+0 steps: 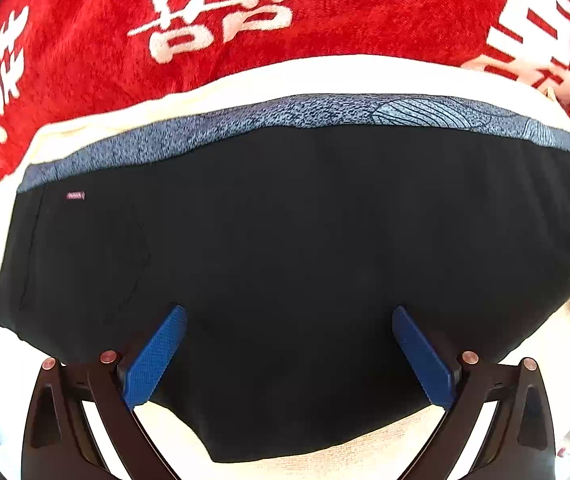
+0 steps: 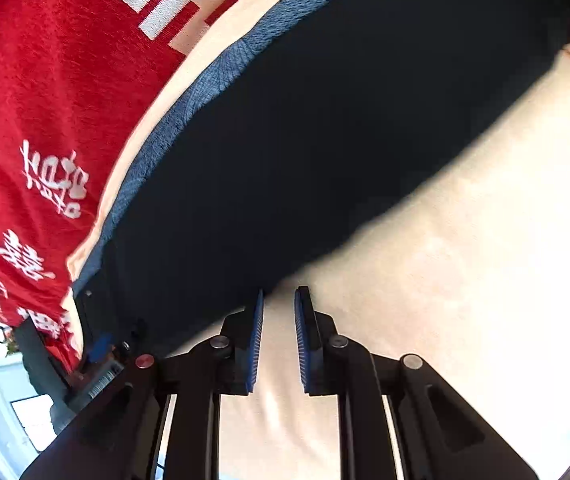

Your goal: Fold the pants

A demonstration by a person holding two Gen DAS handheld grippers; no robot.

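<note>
The black pants (image 1: 285,260) lie flat on a cream cloth (image 1: 269,80), with a small pink label at their left. They also fill the upper part of the right wrist view (image 2: 325,140). My left gripper (image 1: 289,312) hovers over the near edge of the pants, its blue pads wide apart and empty. My right gripper (image 2: 279,300) is at the near edge of the pants, above the cream cloth (image 2: 465,260). Its pads stand a narrow gap apart with nothing between them.
A blue patterned fabric (image 1: 325,116) lies under the far edge of the pants, also seen in the right wrist view (image 2: 205,80). A red blanket with white characters (image 1: 85,40) lies beyond the cream cloth. Room clutter shows at lower left of the right wrist view (image 2: 25,380).
</note>
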